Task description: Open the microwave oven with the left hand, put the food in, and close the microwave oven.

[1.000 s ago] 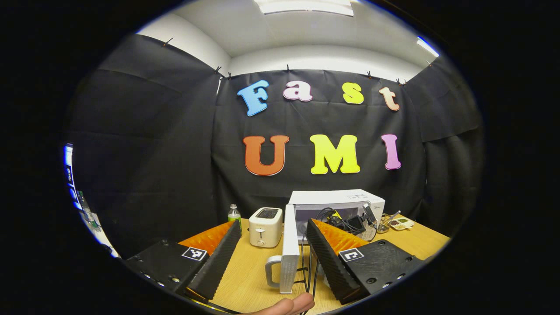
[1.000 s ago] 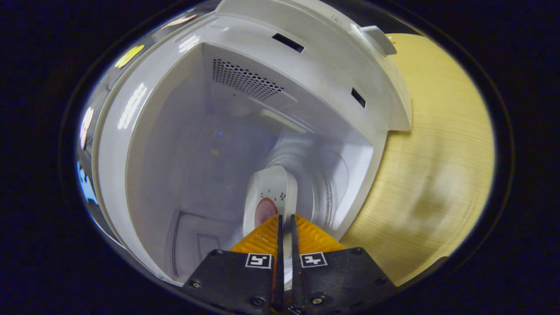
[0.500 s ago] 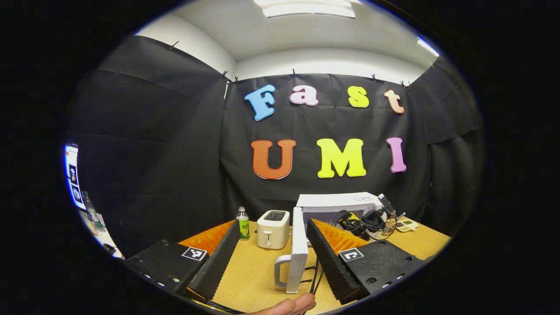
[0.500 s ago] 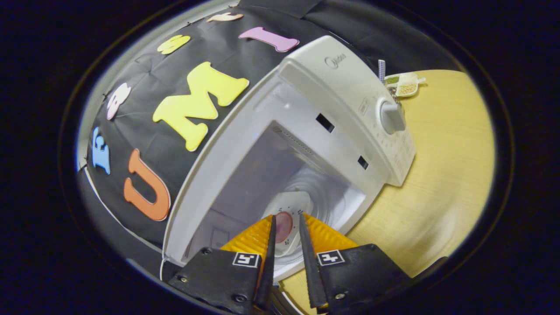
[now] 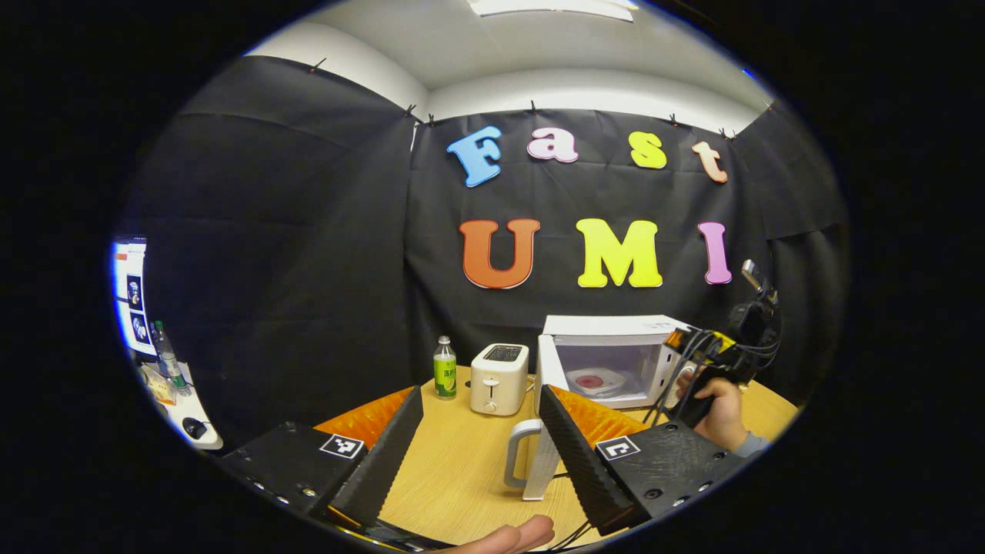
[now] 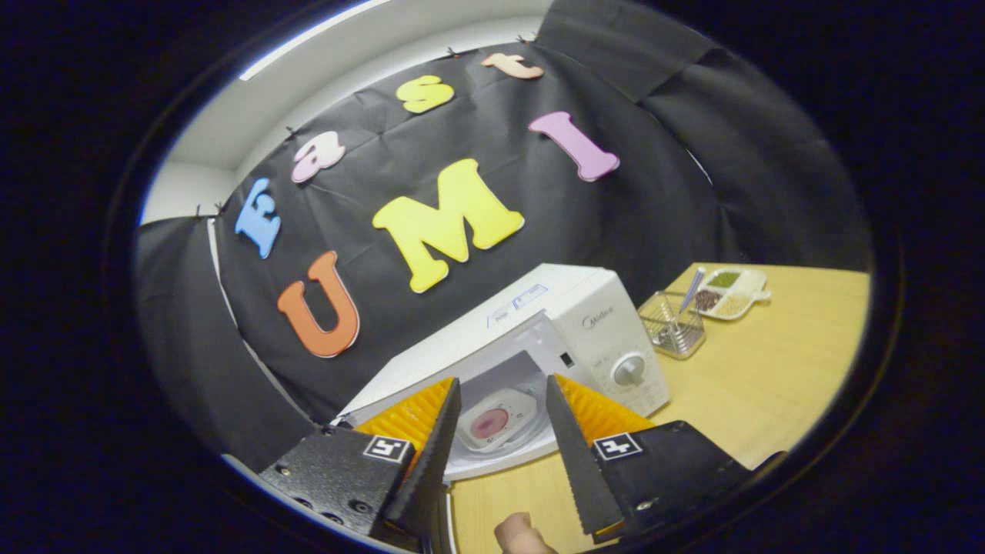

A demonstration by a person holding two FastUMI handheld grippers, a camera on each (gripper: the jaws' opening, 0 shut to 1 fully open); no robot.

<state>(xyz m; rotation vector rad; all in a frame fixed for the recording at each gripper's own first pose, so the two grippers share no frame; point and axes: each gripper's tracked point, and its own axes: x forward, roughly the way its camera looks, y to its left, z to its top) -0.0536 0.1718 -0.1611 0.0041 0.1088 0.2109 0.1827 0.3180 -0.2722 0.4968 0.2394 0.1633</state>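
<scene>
The white microwave (image 5: 616, 329) stands at the back of the wooden table with its door (image 5: 548, 431) swung wide open, handle (image 5: 517, 454) facing me. A white plate with a reddish piece of food (image 5: 591, 380) lies inside the cavity. My left gripper (image 5: 481, 394) is open and holds nothing, just left of the door. The right gripper (image 5: 712, 354) shows at the microwave's right, held by a hand (image 5: 723, 412). In the right gripper view, my right gripper (image 6: 502, 382) is open and stands back from the microwave (image 6: 585, 323), with the plate (image 6: 496, 419) seen between its fingers.
A white toaster (image 5: 499, 378) and a green-labelled bottle (image 5: 444, 368) stand left of the microwave. Right of it sit a glass holder with a utensil (image 6: 672, 325) and a divided dish of grains (image 6: 727, 292). Cables (image 5: 677, 377) hang near the right gripper.
The right gripper has opened, let go of the plate inside the microwave and drawn back out of it. The left gripper's view has shifted left of the open door.
</scene>
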